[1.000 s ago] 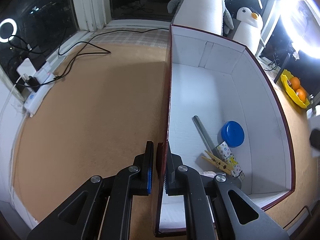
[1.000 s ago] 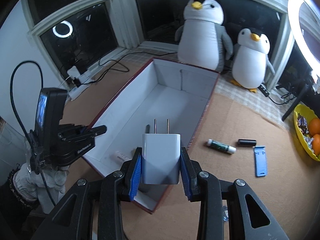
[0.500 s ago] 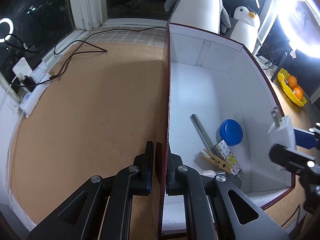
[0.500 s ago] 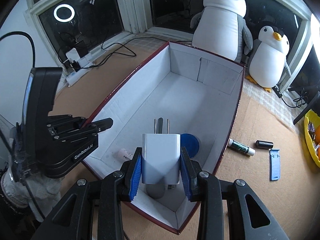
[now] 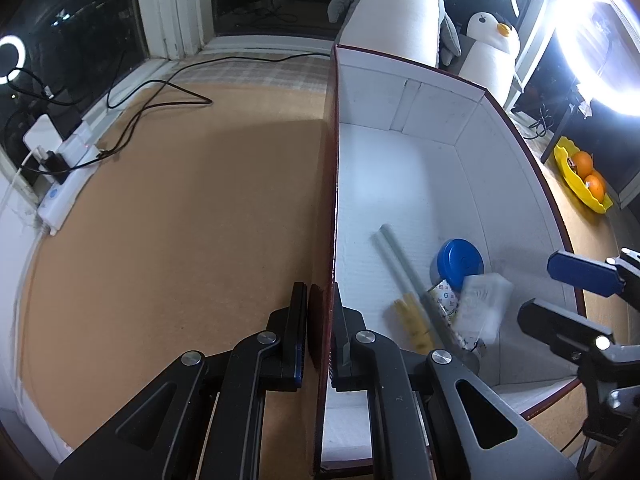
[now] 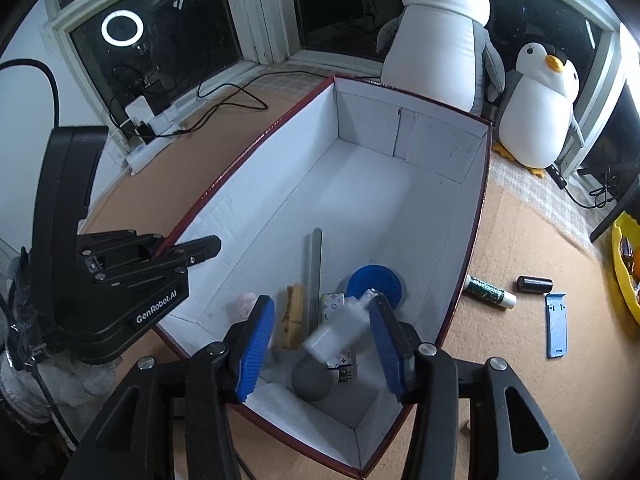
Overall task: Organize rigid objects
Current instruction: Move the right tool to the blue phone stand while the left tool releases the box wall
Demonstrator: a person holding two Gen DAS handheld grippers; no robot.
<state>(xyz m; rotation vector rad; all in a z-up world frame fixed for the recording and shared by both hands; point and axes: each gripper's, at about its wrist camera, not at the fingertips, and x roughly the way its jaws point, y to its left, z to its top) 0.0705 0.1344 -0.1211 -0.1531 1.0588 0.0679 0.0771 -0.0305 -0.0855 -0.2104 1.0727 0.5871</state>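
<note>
A white-lined box with a dark red outside (image 5: 400, 184) (image 6: 384, 200) stands on the brown table. My left gripper (image 5: 320, 292) (image 6: 188, 248) is shut on its near left wall. Over the box's near end, my right gripper (image 6: 322, 300) (image 5: 540, 286) has its jaws opening. A white plug charger (image 6: 340, 330) (image 5: 482, 304) is blurred and tilted between the blue pads, free of both. On the box floor lie a blue lid (image 6: 374, 284), a wooden clothespin (image 6: 293, 320), a grey stick (image 6: 316, 272), a patterned packet (image 6: 332, 304) and a grey disc (image 6: 311, 378).
To the right of the box, a green-and-white tube (image 6: 490, 291), a black cylinder (image 6: 534, 284) and a blue stand (image 6: 557, 330) lie on the table. A yellow bowl of oranges (image 5: 580, 176) sits far right. Two plush penguins (image 6: 440, 32) stand behind the box; a power strip (image 6: 152, 140) lies left.
My right gripper came over the box's near end with the charger, then its jaws spread and the charger dropped loose, tilting. The left gripper kept its hold on the wall.
</note>
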